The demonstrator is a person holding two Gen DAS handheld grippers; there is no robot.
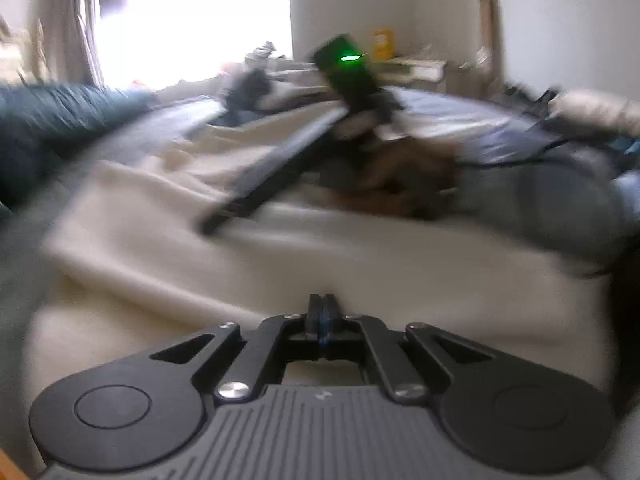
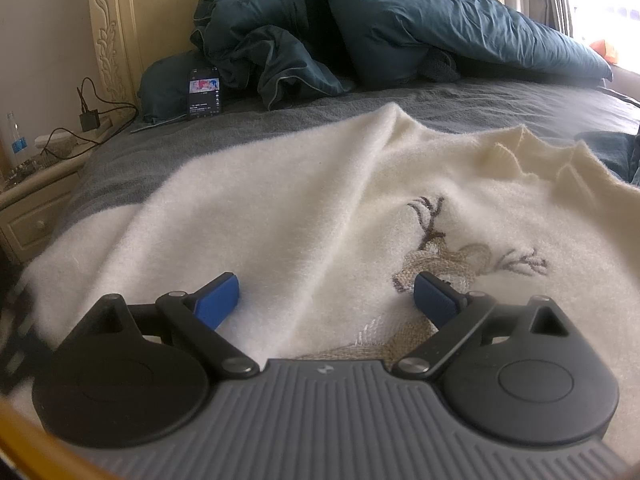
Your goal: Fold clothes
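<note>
Two claws: my left gripper (image 1: 323, 320) pressed together on nothing, my right gripper (image 2: 326, 300) spread apart.
Sweater (image 2: 304, 216): flat on the bed (image 2: 440, 100), under both.
Risk: fuzzy knit bunching, crooked fold.

One cream sweater (image 2: 280, 216) lies across the middle of the frame, with one deer design (image 2: 452, 264) at lower right. One teal duvet (image 2: 360, 20) is heaped along the top, one phone (image 2: 205, 94) stands at upper left, and one water bottle (image 2: 15, 140) sits at far left.
</note>
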